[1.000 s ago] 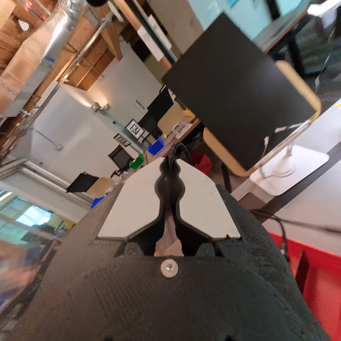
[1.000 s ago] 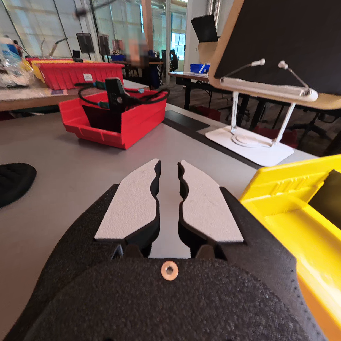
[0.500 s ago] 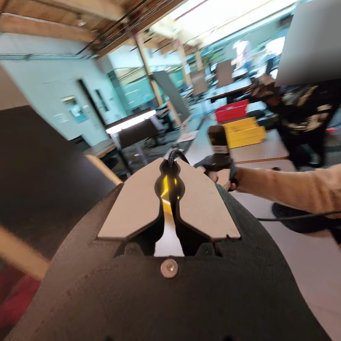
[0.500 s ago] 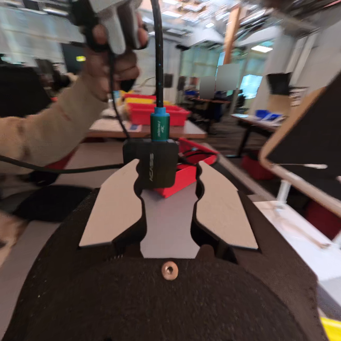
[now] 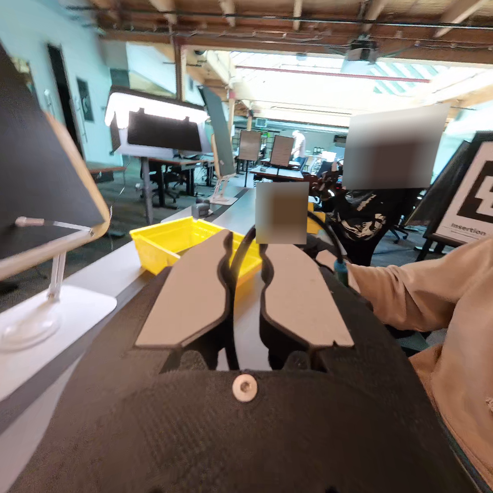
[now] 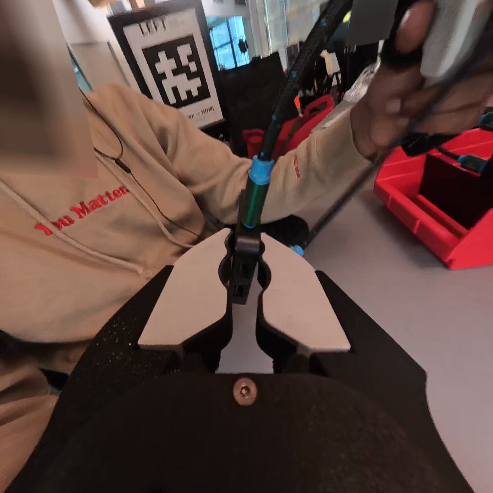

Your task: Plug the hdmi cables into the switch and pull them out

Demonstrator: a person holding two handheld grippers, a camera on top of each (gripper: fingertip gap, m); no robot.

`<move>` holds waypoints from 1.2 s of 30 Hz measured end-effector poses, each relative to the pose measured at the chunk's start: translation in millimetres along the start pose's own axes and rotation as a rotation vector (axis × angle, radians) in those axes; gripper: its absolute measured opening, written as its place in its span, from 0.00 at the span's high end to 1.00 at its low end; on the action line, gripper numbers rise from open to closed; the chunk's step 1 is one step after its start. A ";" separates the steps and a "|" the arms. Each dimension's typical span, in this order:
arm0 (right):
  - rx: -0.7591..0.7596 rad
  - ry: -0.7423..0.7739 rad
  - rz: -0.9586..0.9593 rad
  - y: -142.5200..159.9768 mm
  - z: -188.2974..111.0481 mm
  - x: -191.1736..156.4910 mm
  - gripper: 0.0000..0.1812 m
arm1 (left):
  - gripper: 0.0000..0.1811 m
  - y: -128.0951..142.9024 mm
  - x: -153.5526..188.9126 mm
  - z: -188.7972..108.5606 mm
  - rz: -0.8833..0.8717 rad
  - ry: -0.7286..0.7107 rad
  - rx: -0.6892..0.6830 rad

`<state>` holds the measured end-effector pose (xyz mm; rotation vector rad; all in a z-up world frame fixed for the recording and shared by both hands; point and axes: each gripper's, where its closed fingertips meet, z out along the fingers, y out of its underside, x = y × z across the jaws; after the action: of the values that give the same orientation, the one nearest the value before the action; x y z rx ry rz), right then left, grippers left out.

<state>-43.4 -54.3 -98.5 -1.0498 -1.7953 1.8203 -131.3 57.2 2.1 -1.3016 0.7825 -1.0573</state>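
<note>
In the right wrist view my right gripper [image 6: 244,240] is shut on the black hdmi switch [image 6: 242,269], held edge-on between the pads above the grey table [image 6: 373,333]. A green hdmi plug [image 6: 255,202] with a blue collar sits in the switch's top end. Its black braided cable [image 6: 277,120] rises to the upper right. In the left wrist view my left gripper [image 5: 245,241] is open, and a black cable [image 5: 234,269] runs loose through the gap between the fingers. The teal plug [image 5: 341,269] shows just right of my right finger.
A yellow bin [image 5: 165,240] stands ahead of the left gripper. A black board on a white stand [image 5: 53,306] is at the left. A red bin [image 6: 416,213] with more cables is right of the right gripper. A person's tan sleeve [image 6: 306,170] crosses behind the switch. My right fingertips sit around 20 cm from my left ones.
The left gripper was shut on the cable and has opened. The right gripper, open around the switch half a second ago, has shut on it; the switch now stands edge-on. Both views have swung round.
</note>
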 end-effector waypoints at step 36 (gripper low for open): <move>0.564 0.582 -0.144 -82.8 -74.4 59.5 0.90 | 0.92 45.4 38.4 65.3 -0.065 0.087 -0.111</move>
<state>-47.8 49.1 -26.1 -1.0374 -0.9199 1.5697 -49.9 43.3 -29.3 -1.3898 0.8800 -1.1419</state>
